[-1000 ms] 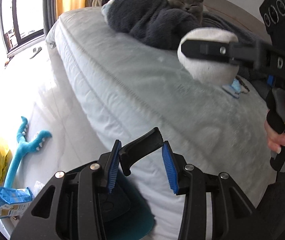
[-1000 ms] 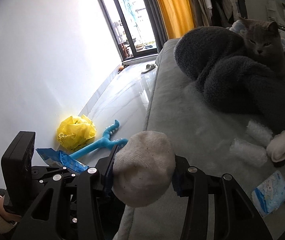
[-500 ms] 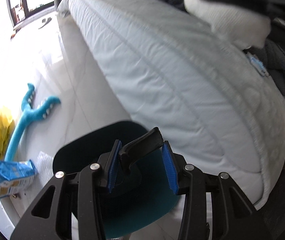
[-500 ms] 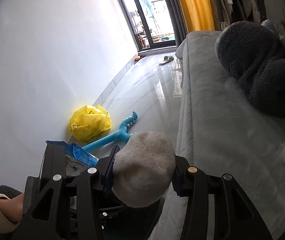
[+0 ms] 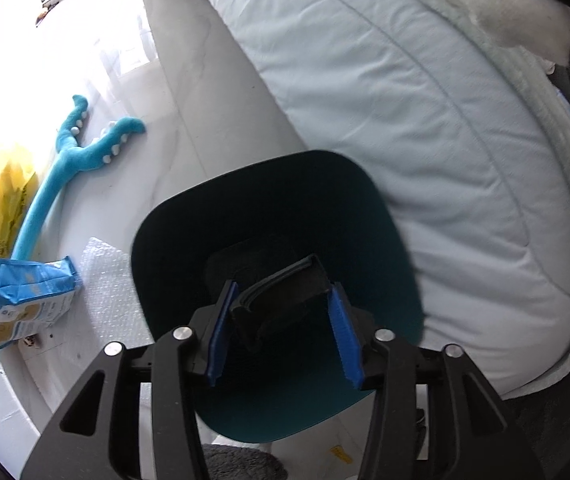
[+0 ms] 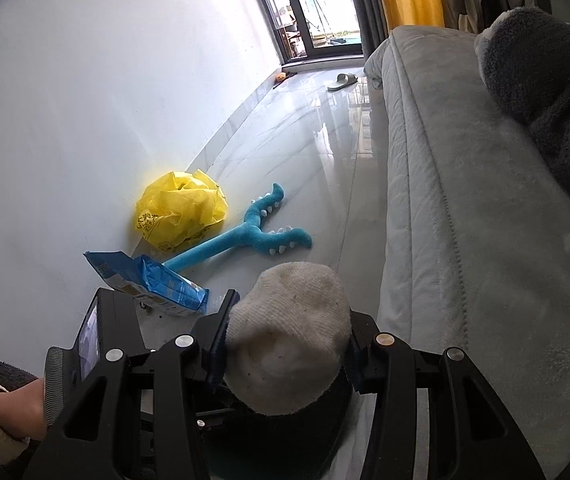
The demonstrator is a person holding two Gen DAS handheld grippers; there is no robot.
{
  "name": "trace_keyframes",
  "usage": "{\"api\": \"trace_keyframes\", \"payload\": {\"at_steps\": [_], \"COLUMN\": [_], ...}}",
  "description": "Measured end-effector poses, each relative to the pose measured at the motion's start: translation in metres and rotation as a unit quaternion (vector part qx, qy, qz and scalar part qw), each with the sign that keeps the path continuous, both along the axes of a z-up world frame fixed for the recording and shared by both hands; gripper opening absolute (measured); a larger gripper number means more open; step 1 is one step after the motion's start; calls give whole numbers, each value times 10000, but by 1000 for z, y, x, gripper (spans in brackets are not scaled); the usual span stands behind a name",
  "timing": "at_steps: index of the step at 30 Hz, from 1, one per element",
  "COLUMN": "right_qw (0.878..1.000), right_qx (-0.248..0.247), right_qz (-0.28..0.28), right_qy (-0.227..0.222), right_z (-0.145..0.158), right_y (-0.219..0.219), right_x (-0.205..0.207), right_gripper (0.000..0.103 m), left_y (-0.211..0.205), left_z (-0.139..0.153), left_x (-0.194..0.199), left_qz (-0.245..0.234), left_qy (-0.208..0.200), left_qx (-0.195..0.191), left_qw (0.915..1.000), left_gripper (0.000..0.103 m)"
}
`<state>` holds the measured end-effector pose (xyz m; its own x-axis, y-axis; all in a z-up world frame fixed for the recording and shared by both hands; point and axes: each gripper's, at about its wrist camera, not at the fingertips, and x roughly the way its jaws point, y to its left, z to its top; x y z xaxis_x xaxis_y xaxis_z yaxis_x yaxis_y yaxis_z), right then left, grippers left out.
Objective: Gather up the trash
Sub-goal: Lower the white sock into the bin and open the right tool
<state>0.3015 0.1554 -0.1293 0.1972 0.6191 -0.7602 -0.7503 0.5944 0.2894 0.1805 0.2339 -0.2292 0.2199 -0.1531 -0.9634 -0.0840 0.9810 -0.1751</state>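
The left gripper (image 5: 283, 330) points steeply down over a dark teal dustpan (image 5: 365, 216) that sits on the pale tiled floor (image 5: 189, 112) beside the bed (image 5: 425, 128). The pan's black handle (image 5: 281, 292) stands between the blue pads (image 5: 345, 340). The jaws are opening at this moment; a gap shows on each side of the handle, so the pads no longer press on it.

The right gripper (image 6: 285, 346) is clamped on a balled white sock (image 6: 289, 332), soiled with grey marks, which bulges out above and below the jaws. In the left wrist view the sock appears as a white mass at the upper right edge, over the mattress side. Beneath the sock in the right wrist view lies a dark rounded shape, probably the dustpan, though this cannot be confirmed there.

Loose items lie on the floor along the white wall (image 6: 105, 100): a crumpled yellow plastic bag (image 6: 181, 210), a blue plush toy (image 6: 245, 240) with white nubs, a blue snack packet (image 6: 153, 284) and a sheet of bubble wrap (image 5: 113, 292) just beside the dustpan. A slipper (image 6: 343, 80) lies farther off near the glass door (image 6: 317, 4). A dark grey fleece blanket (image 6: 545, 80) is heaped on the bed.

A hand (image 6: 13, 412) with a cream knitted cuff holds the left gripper's body at the lower left of the right wrist view.
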Motion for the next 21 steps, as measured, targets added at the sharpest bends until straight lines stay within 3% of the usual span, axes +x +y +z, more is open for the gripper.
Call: {"api": "trace_keyframes", "payload": {"at_steps": [3, 7, 13, 21], "right_qw": [9998, 9991, 9972, 9920], "right_qx": [-149, -349, -642, -1076], "right_qz": [74, 156, 243, 475], "right_qy": [67, 162, 312, 451], "right_z": [-11, -26, -49, -83], "right_y": [13, 27, 41, 62], "right_x": [-3, -5, -7, -21], "right_gripper": [47, 47, 47, 47], "left_y": [6, 18, 40, 59], "left_z": [3, 9, 28, 64], "left_x": [-5, -10, -20, -29], "left_qz": [35, 186, 494, 756], "left_qy": [-55, -213, -716, -1597], "left_qx": [86, 37, 101, 272], "left_qw": [9999, 9996, 9962, 9839], "left_gripper": [67, 71, 73, 73]}}
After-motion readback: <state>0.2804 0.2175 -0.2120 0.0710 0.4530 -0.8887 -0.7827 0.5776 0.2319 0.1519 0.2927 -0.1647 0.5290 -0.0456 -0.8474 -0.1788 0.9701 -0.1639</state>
